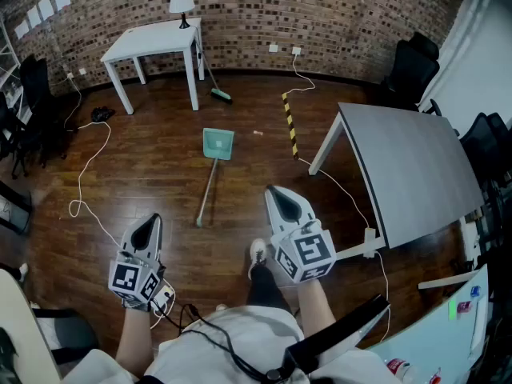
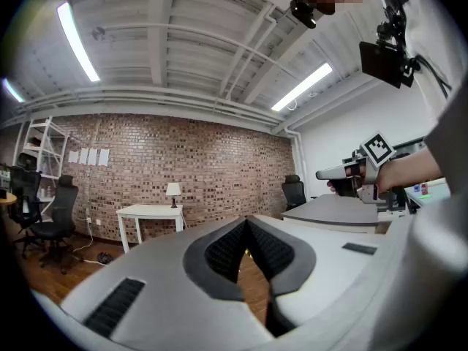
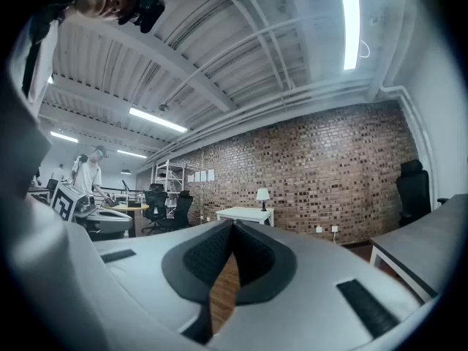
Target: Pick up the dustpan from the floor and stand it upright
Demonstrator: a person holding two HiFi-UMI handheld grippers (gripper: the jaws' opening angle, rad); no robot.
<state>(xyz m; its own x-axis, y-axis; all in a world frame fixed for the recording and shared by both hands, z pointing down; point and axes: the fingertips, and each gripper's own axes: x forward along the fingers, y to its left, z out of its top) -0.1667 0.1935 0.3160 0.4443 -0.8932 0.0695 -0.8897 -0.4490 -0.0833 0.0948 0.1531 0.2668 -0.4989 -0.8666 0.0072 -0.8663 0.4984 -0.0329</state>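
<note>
The dustpan (image 1: 218,144) lies flat on the wooden floor (image 1: 160,166), on the person's side of the white worktop (image 1: 152,40) and well apart from it. Its teal pan is at the worktop end, and its long handle (image 1: 207,190) runs away from the worktop toward the person, slanting a little left. Both claws hang farther from the worktop than the dustpan, one either side of the handle's line. The left claw (image 1: 152,221) is closed on nothing, and so is the right claw (image 1: 272,192). The handle's free end looks nearer the left claw and the pan nearer the right. No brand or label can be read, and the papers (image 1: 40,10) on the brick wall beyond the worktop are too small.
</note>
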